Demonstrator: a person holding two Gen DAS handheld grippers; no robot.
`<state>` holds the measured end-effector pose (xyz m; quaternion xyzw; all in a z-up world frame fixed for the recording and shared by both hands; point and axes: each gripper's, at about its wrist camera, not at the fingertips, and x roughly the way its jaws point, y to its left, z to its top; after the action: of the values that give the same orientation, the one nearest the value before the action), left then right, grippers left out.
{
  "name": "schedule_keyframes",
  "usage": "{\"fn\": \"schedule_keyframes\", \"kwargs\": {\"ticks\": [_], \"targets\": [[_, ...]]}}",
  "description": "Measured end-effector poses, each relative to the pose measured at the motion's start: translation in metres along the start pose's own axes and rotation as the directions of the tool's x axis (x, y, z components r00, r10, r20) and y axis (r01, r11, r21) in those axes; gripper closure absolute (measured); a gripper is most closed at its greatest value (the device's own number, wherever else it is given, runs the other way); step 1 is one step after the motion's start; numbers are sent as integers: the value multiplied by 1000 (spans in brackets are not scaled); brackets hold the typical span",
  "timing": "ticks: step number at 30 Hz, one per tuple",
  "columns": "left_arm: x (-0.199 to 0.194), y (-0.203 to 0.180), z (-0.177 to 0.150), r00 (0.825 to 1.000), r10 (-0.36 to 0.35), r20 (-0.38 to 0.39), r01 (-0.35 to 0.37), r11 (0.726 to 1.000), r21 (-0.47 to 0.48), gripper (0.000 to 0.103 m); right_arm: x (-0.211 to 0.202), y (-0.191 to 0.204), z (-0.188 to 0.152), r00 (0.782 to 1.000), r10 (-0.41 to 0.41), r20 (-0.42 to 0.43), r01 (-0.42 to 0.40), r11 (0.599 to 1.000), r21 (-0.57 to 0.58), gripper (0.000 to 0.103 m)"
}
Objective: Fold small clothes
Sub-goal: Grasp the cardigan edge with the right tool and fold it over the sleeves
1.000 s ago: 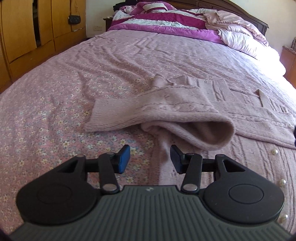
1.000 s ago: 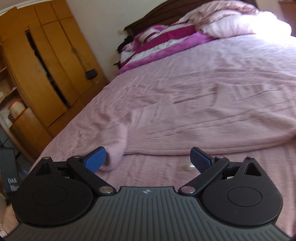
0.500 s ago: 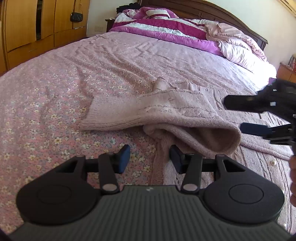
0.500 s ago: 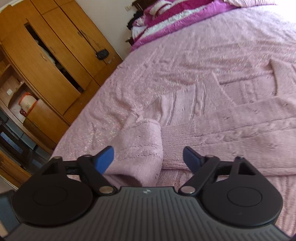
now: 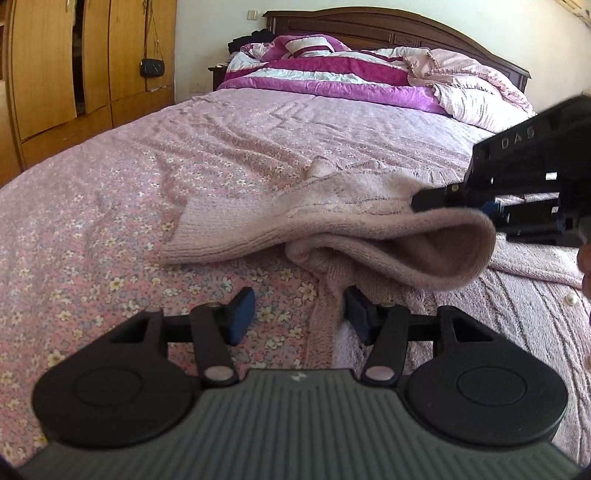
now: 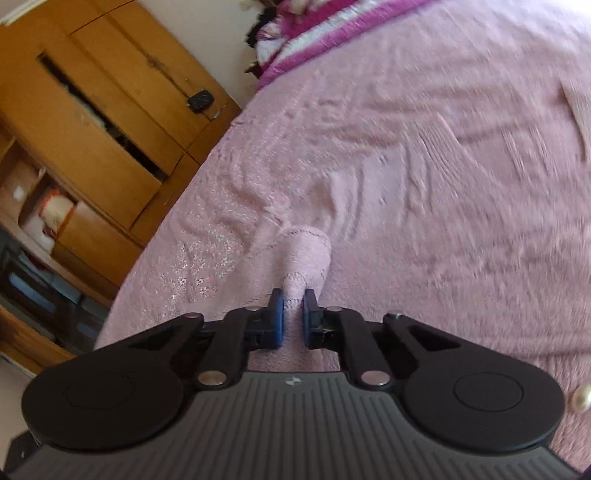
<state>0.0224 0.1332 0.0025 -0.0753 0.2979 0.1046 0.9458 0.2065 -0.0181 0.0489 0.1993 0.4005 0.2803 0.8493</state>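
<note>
Your right gripper (image 6: 293, 314) has its fingers clenched on the pink sweater's sleeve (image 6: 308, 254) to fold it over, while your left gripper (image 5: 297, 314) waits spread wide, the sweater's (image 5: 369, 221) edge on the bed (image 5: 110, 221) between its fingers.

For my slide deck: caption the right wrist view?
Right gripper pinches a fold of the pink sweater on the bed.

cardigan (image 5: 369, 229): on the bed (image 5: 221, 147), folded sleeve on top
quilts (image 5: 351, 77): behind, at the headboard (image 5: 388, 33)
wardrobe (image 5: 74, 66): left of the bed
</note>
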Motion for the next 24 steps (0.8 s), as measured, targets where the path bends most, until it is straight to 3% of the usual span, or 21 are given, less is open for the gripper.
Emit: {"fn": "schedule_keyframes", "kwargs": {"ticks": [8,14,19,24], "targets": [[-1,3,-2,1000,-7,5,7,1000,-5,47,-44,46,20,983,-6,185,45,976,-211,94],[0,3,-3,1000,-4,9,4,1000,-1,46,-75,33,27,957,-87,278,161,954,-254,94],[0,-1,-3,1000,5,10,-5,1000,14,46,-69,7,12,948,-214,236,279,914,-296,94],[1,-3,-2,1000,10,12,-10,1000,23,45,-37,-25,-11,922,-364,134,388,877,-284,87]]}}
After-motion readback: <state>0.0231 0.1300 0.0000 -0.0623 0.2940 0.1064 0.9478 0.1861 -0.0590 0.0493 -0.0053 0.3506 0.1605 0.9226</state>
